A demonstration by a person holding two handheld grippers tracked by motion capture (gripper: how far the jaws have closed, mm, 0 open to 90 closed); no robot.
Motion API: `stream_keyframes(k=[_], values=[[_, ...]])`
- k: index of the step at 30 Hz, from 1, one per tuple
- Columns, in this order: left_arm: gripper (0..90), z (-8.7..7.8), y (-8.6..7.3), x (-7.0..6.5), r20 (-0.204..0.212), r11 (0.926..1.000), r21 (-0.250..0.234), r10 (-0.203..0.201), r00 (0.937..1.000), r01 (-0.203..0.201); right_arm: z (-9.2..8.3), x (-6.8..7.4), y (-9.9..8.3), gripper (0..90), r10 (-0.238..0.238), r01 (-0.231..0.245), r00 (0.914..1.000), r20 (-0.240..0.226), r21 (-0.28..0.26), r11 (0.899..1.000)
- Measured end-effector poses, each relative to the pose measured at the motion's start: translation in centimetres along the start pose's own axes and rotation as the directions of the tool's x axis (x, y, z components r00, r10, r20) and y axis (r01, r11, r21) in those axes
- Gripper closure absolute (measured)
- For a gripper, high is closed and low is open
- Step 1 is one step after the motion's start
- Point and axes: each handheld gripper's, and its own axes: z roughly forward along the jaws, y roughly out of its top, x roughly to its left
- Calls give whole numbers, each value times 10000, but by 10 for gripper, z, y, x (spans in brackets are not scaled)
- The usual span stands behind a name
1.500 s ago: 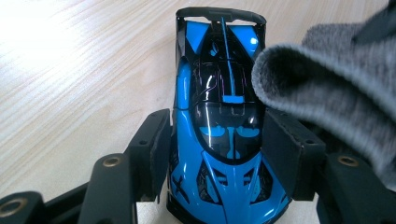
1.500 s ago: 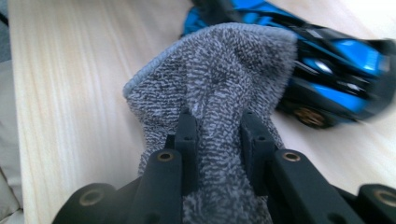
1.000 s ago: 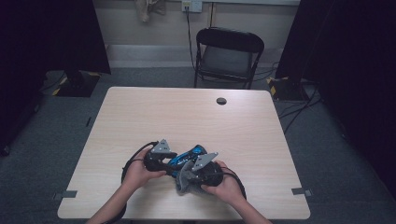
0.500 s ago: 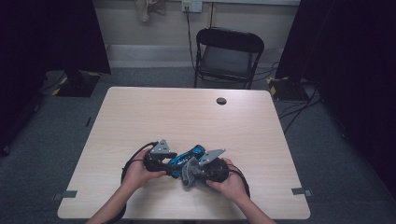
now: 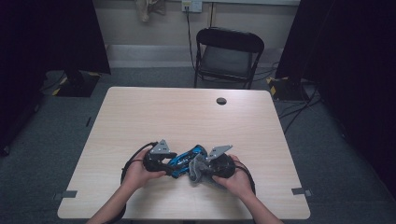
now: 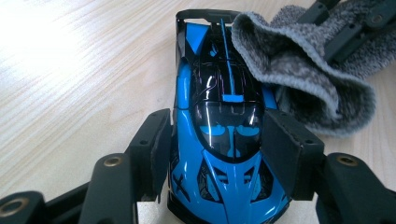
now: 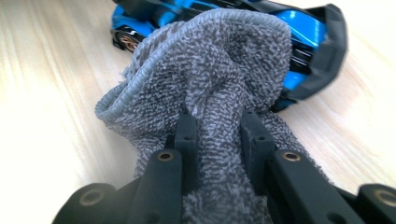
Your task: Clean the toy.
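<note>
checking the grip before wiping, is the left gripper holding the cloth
No, the left gripper has its jaws clamped on the blue toy car; the grey cloth sits pinched in the right gripper.

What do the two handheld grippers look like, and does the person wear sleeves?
Both the left gripper and the right gripper are black, each with a grey three-cornered plate on top and a black cable looping off behind it. The gripper views show matte black jaws with brass-coloured rivets at the joints. The forearms are bare, with no sleeves in sight.
</note>
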Motion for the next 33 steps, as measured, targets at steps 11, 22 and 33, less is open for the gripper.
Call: stream_keyframes(k=[11, 22, 33], values=[[439, -1, 0, 0, -30, 10000, 40, 54, 10000, -54, -5, -11, -4, 731, 172, -174, 9995, 283, 81, 9998], [440, -1, 0, 0, -23, 10000, 22, 58, 10000, -58, -19, -28, -16, 732, 649, -656, 9945, 823, 65, 9978], [440, -1, 0, 0, 3, 10000, 35, 44, 10000, -44, -33, 7, -6, 732, -281, 279, 9996, -31, -455, 9986]])
